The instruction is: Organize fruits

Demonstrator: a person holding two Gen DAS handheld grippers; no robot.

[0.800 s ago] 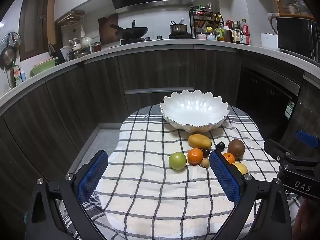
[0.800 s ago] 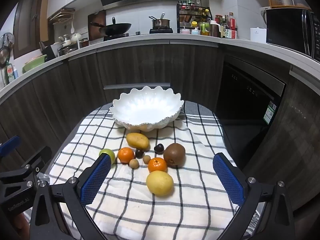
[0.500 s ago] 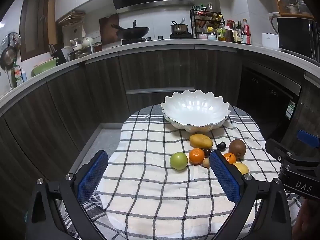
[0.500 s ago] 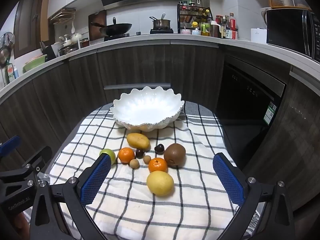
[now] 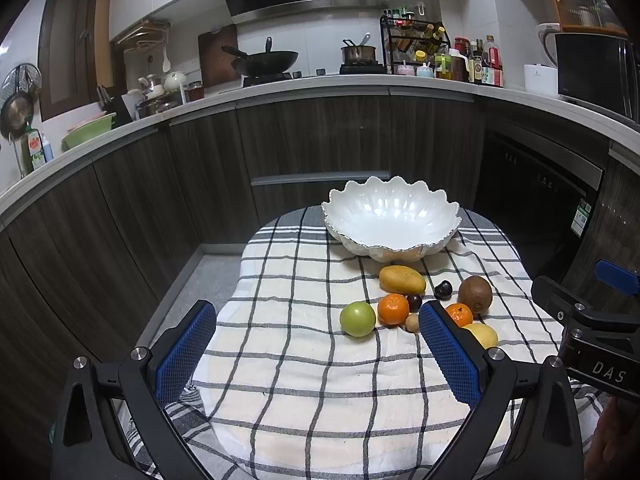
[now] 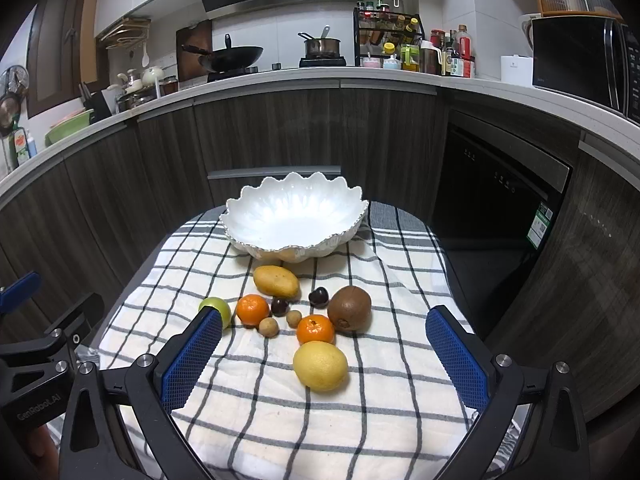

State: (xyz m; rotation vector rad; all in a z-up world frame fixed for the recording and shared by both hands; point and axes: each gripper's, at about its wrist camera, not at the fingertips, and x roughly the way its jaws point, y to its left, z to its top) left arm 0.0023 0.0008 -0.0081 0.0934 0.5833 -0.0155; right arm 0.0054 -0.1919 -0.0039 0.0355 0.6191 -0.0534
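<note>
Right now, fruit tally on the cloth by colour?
Orange: 2, left tangerine, right tangerine
Yellow: 2, mango, lemon
Green: 1, green apple
Brown: 1, kiwi
Tan: 2, longans
Dark: 2, cherries
Total: 10

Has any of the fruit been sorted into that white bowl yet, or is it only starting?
Only starting. The white bowl is empty. Both grippers, left and right, are open and hold nothing. Left to do: the lemon, kiwi, mango and the smaller fruits on the checked cloth.

Wok (image 5: 266, 60), perhaps microwave (image 6: 580, 56), checked cloth (image 6: 280, 420)
</note>
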